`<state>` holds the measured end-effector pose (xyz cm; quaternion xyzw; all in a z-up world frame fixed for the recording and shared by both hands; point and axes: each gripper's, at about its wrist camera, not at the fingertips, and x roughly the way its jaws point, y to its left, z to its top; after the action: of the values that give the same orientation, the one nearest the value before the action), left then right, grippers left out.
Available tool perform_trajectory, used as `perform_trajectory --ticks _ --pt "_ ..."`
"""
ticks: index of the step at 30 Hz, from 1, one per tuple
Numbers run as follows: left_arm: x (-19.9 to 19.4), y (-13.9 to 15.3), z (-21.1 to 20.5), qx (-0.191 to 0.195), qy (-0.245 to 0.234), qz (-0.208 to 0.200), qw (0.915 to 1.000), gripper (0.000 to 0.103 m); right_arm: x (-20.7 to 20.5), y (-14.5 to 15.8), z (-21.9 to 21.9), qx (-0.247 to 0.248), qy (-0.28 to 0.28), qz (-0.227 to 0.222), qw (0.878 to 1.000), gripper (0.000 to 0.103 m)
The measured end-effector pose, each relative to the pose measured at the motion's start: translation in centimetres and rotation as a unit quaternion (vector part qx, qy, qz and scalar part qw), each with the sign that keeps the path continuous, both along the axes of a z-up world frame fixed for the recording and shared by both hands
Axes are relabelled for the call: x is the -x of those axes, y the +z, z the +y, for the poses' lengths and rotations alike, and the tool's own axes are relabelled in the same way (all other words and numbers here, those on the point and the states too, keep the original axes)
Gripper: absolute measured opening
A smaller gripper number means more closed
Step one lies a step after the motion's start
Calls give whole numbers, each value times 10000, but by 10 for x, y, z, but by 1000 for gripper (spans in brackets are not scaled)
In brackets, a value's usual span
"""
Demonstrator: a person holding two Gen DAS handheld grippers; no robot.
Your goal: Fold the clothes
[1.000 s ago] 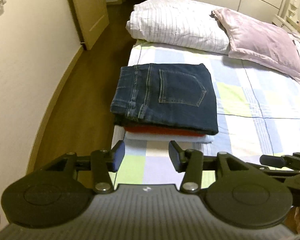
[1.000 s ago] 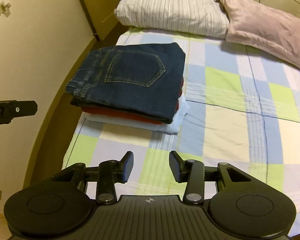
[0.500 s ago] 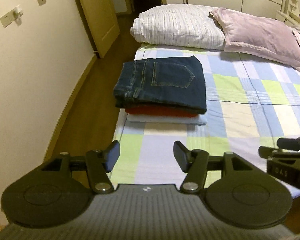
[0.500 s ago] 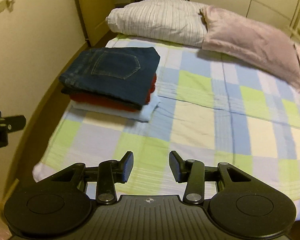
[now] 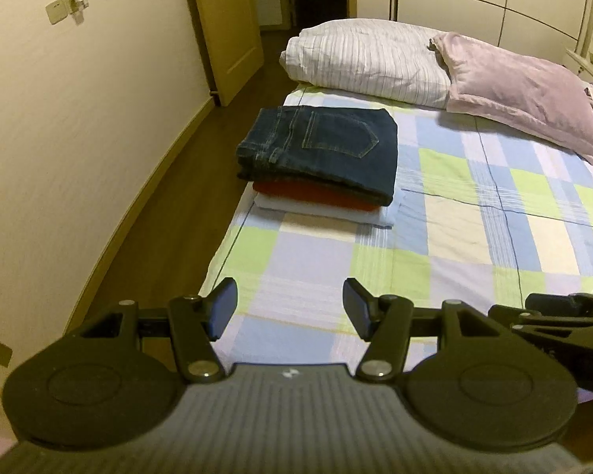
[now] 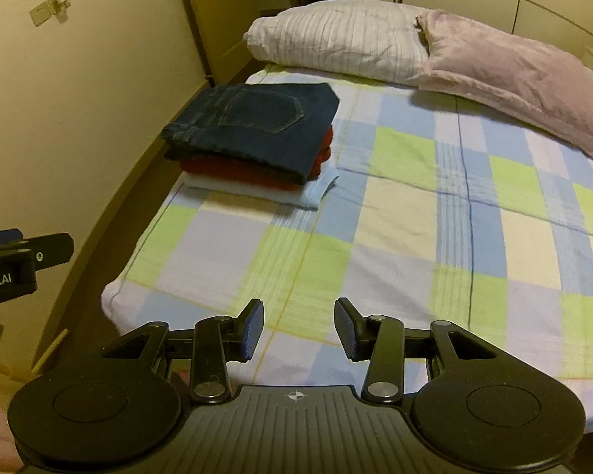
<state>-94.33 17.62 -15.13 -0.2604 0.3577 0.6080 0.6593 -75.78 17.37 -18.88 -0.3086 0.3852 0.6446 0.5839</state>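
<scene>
Both of my claws hang empty over the foot end of the bed: my left gripper (image 5: 289, 308) has its blue-padded jaws spread wide with nothing between them, wider than a second ago, and my right gripper (image 6: 298, 330) holds a narrower gap, unchanged and also with nothing in it. Under them lies only the bare checked bedsheet in green, blue and lilac squares (image 5: 435, 237), and over the last second that bare stretch has grown, because I have drawn both hands back from the stack; it filled much of each view then and now sits well away from my fingertips.

That stack is my landmark, lying along the bed's edge next to the wall. Its top piece is the folded dark blue denim jeans (image 5: 324, 150), back pocket up; beneath them a folded red garment (image 5: 316, 197), and at the bottom a folded white cloth (image 5: 328, 213) touching the sheet. All three lie squared and undisturbed, as they did a second ago.

Beyond the stack are the white striped pillow (image 5: 367, 59) and, beside it, the mauve velvety pillow (image 5: 522, 91).

I judge the jeans' fold finished and released, with my hands retreating. No unfolded garment shows on the sheet near the stack, so either the job is done or the next piece lies out of sight
</scene>
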Motion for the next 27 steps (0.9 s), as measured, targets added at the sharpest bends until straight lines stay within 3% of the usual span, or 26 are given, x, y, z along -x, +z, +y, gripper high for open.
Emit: perform_trajectory --ticks 15,27 --pt "-7 -32 9 611 -115 -29 9981 55 -4 -18 -4 492 -32 -37 9988 43" --pt "-4 -37 45 614 -218 -19 9979 55 5 -23 34 474 -118 -49 9988 43"
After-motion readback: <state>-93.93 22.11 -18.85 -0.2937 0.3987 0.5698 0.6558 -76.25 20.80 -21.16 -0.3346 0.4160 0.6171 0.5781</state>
